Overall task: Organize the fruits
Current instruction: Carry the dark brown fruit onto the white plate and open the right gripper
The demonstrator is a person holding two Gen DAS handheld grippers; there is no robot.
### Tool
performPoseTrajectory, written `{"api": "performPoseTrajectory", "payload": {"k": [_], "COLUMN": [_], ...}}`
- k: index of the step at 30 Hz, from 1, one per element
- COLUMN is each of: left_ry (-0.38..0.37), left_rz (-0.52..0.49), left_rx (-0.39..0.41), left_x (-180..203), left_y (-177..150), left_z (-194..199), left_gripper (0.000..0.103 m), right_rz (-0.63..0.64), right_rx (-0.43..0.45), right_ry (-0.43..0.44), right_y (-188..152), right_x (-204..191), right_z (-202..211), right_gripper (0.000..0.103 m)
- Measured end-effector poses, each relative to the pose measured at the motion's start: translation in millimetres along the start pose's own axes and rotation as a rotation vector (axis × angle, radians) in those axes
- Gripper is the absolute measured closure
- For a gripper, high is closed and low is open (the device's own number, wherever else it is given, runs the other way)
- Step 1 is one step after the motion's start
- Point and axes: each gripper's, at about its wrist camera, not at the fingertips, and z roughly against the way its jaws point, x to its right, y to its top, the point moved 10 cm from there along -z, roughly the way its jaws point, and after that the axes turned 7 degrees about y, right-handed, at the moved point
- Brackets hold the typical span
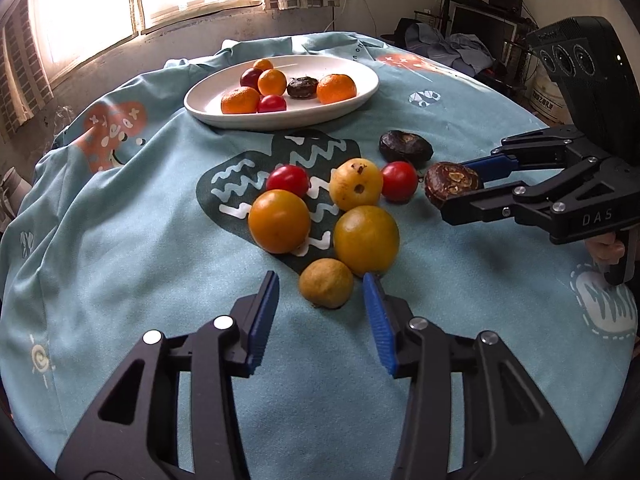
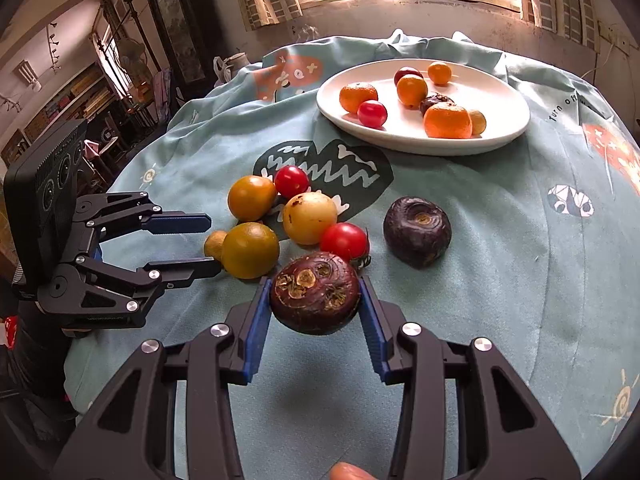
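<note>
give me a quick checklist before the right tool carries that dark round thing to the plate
1. Grip: right tool shut on the dark brown round water chestnut, both blue pads touching its sides: ok.
2. Lifted off the teal patterned cloth: shadow beneath it, seems raised: ok.
3. Landing spot: white oval ceramic plate has bare surface at its near edge: ok.
4. Path: the second dark chestnut and red cherry tomato lie ahead on the cloth; go over them: ok if kept high.
5. Left tool: open, empty, low beside the small tan fruit, away from the plate route: ok.
6. Grip firmness: cannot tell.
</note>
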Motion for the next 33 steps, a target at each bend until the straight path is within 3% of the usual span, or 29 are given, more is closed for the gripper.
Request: {"api": "performPoseTrajectory", "payload": {"k": [23, 30, 33], "left_ry": [0.010, 0.008, -0.035], "left_rz": [-0.048, -0.008, 0.049], "left_rx": [-0.021, 0.007, 0.041], "left_x": [9, 5, 1], "left_y": [0, 2, 10], "left_z": [-12, 1, 14], "left_gripper": [0.073, 0.073, 0.073], "right_rz": [-0.020, -0.005, 0.005], "right_rx": [0.008, 0.011, 0.035], "right_ry": [-0.001, -0.006, 0.044], "right_y": [2, 0, 4], "right_x": [4, 3, -6], "right_z": [3, 2, 8], "right_gripper": [0.060, 0.060, 0.060]}}
